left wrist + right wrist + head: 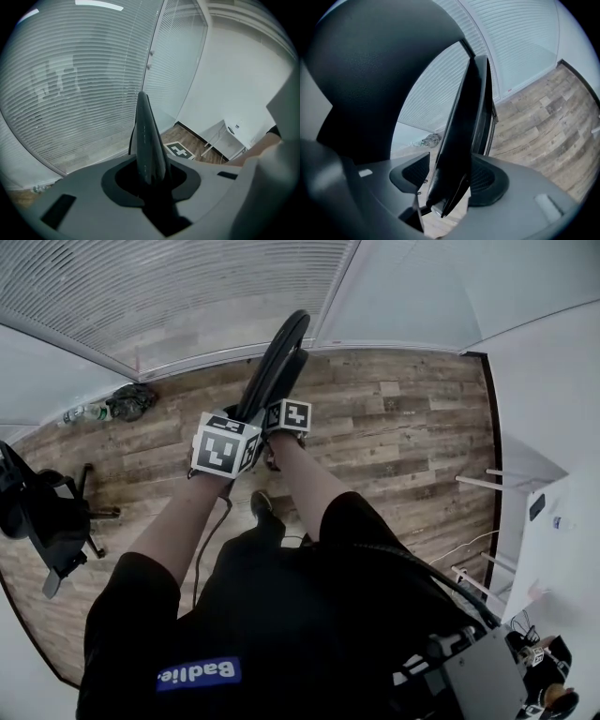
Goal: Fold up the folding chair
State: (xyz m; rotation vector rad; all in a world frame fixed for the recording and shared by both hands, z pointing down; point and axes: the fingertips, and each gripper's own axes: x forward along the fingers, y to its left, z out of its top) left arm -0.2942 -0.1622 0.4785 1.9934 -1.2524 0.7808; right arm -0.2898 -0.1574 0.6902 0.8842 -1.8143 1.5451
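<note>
Right of the folding chair [277,362], plank floor [412,427] lies open; beyond it, blinds [187,296]; left of it, office chair [47,517] and bag [131,401]. We clamp its folded edge in left claw [150,171] and right claw [452,180].

Head view: lower part of folding chair [278,357] hidden behind left gripper [230,439] and right gripper [287,415]; office chair [45,519] cut by left edge; dark bundle [131,401] too small to identify.

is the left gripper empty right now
No, the left gripper has its jaws closed on the thin black edge of the chair.
</note>
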